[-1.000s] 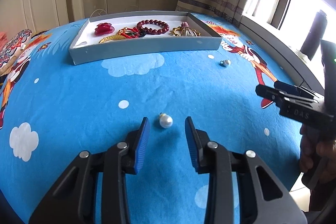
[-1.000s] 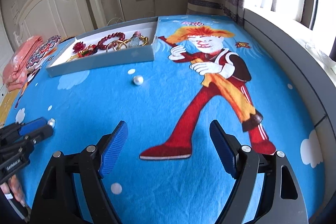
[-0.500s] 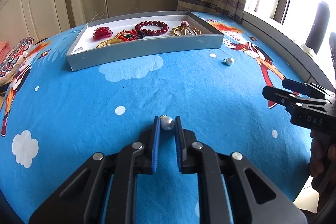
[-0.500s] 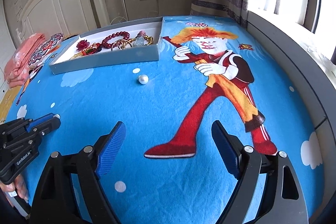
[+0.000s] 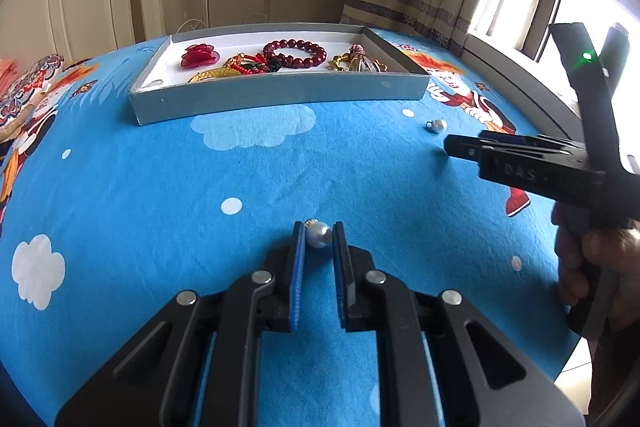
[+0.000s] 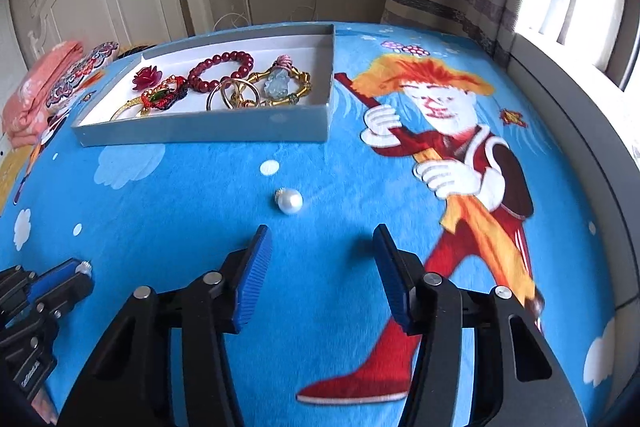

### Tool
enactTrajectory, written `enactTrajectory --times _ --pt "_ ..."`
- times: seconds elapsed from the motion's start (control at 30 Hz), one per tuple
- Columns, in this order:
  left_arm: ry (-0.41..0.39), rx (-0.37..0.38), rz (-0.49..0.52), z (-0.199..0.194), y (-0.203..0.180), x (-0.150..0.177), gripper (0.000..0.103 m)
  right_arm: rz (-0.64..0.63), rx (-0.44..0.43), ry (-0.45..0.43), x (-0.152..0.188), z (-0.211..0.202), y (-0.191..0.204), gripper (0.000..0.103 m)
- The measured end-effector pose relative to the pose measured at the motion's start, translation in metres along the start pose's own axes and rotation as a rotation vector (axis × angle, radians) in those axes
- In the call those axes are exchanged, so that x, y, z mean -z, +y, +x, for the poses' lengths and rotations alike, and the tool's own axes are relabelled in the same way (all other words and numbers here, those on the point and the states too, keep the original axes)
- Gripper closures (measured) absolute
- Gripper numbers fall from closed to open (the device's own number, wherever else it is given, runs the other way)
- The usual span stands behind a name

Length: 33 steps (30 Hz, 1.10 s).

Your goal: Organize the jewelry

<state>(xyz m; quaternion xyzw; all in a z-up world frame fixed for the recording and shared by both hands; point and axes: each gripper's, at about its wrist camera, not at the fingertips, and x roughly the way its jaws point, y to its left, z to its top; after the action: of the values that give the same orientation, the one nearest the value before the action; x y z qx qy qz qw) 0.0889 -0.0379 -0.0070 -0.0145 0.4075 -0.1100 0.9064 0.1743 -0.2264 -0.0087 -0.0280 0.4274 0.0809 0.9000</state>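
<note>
Left gripper (image 5: 318, 235), closed within the last second onto the pearl earring (image 5: 319, 235), pinches it well short of the grey jewelry tray (image 5: 280, 93), seemingly lifted. Right gripper (image 6: 322, 247), advanced, gapes empty just short of the second pearl (image 6: 290, 201).

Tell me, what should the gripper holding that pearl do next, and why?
Probably lift and carry it to the grey tray. The left gripper is already shut on one pearl earring, and the other jewelry already lies in that tray.
</note>
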Motion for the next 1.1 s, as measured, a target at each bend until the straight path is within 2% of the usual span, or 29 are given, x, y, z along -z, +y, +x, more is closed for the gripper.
enactTrajectory --times 0.2,0.37,0.67,0.87,1.1 --pt "-0.001 0.006 -0.005 0.000 0.001 0.000 0.090 -0.042 -0.006 0.001 -0.014 0.011 0.007 0.060" --pt "-0.001 0.008 -0.006 0.000 0.001 0.000 0.090 -0.072 -0.022 -0.005 -0.015 0.011 0.015 0.086" --pt "-0.002 -0.003 -0.003 -0.001 0.001 0.001 0.090 -0.043 -0.004 -0.009 -0.007 0.005 0.015 0.086" --pt "-0.016 -0.054 -0.025 -0.003 0.003 0.001 0.090 0.011 -0.013 -0.021 0.011 -0.011 0.015 0.086" --pt "-0.038 -0.098 -0.027 -0.008 0.002 0.001 0.090 0.016 -0.005 -0.061 0.025 -0.030 0.025 0.086"
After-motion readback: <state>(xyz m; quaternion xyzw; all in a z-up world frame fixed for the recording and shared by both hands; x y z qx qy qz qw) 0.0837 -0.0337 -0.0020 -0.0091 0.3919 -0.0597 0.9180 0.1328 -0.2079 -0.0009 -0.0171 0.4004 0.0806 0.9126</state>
